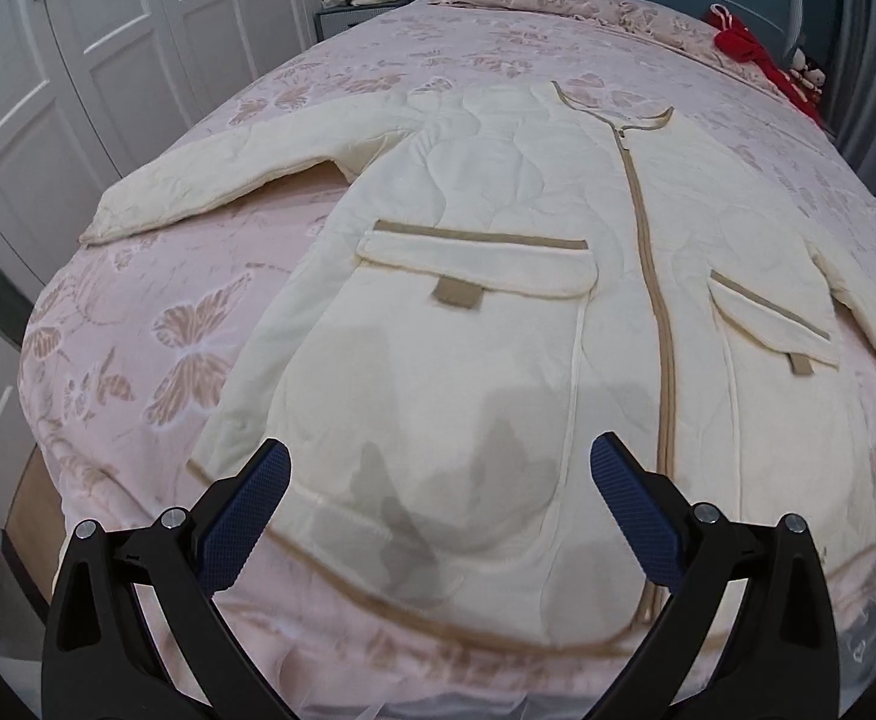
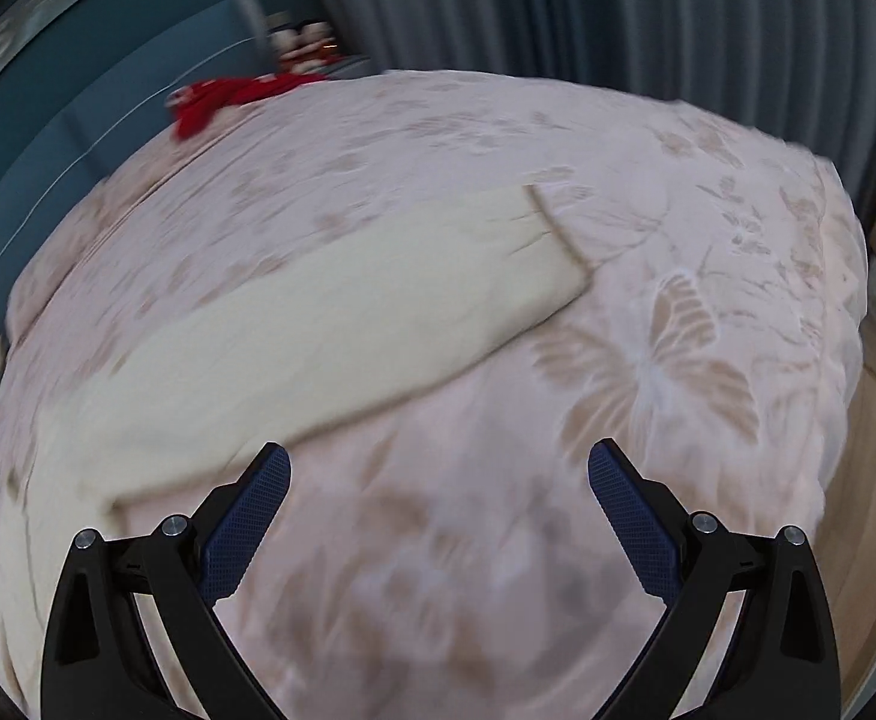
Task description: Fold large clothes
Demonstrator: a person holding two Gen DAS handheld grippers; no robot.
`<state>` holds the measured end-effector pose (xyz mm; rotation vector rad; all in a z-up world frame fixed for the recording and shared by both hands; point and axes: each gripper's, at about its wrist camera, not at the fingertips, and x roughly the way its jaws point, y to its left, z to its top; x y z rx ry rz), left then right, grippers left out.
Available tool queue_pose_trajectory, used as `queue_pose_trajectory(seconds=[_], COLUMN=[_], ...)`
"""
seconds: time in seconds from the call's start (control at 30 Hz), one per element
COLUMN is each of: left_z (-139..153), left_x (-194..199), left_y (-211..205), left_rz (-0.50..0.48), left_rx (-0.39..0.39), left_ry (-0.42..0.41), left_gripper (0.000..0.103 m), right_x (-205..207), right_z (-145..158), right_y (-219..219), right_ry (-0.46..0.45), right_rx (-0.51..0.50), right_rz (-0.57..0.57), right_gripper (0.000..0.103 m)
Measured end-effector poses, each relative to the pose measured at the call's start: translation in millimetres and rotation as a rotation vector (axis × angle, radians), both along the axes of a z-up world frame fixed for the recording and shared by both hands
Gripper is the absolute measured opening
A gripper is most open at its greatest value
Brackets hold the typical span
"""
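The left tool has two black plastic arms shaped like open triangular frames, each with cut-out windows. Two silver round-headed screws sit on each arm. Its fingers carry dark blue pads with a fine knurled grid texture. The right tool looks identical: black frames, silver screws, blue textured pads.

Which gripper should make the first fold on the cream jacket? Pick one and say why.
Right, probably. The right gripper hangs open just beside the jacket's sleeve, ready to fold it inward. The left gripper, also open, hovers over the jacket hem, farther from its sleeve.
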<state>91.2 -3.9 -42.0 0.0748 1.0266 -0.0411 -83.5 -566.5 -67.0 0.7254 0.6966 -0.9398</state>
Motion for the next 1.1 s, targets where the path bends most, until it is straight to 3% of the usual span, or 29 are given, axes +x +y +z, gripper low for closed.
queue_pose_trajectory(seconds=[0.17,0.27,0.37,0.4,0.57,0.67,0.77,0.9,1.0,1.1], left_z=[-11.7,-19.5,-27.5,-29.3,-26.8,-22.7,-17.5,-8.2,-1.1,7.4], left_x=[17.6,26.1,35.3,38.7,51.6,61.2,70.0,82.2,88.4,95.8], left_y=[-21.5,-27.0,-29.7,-30.1,-28.6,-23.3,-16.4,-1.9,9.0,22.8], left_rz=[-0.056,-0.071,-0.078,-0.081,-0.077,-0.059,-0.035,-0.001,0.022,0.046], left_rx=[0.051,0.026,0.014,0.018,0.040,0.038,0.030,-0.011,-0.041,-0.080], left_ry=[0.035,0.070,0.097,0.097,0.054,0.038,0.016,-0.010,-0.029,-0.047], left_gripper=[0.098,0.098,0.098,0.098,0.098,0.098,0.098,0.098,0.098,0.098], right_x=[0.2,0.2,5.4,7.5,39.7,79.2,134.4,219.2,270.0,306.6], right_z=[-28.2,-42.8,-45.9,-45.3,-22.3,17.0,67.4,119.6,122.6,98.8], right_y=[-57.3,-76.0,-83.8,-85.1,-88.1,-68.2,-16.6,104.6,200.1,280.7], right_ry=[-0.051,-0.080,-0.115,-0.125,-0.193,-0.242,-0.292,-0.321,-0.310,-0.271], right_rx=[0.064,0.100,0.093,0.093,0.062,-0.001,-0.069,-0.138,-0.139,-0.107], right_rz=[-0.113,-0.166,-0.202,-0.203,-0.170,-0.049,0.169,0.563,0.805,0.966], right_gripper=[0.098,0.097,0.080,0.066,0.028,0.013,0.012,0.011,0.011,0.011])
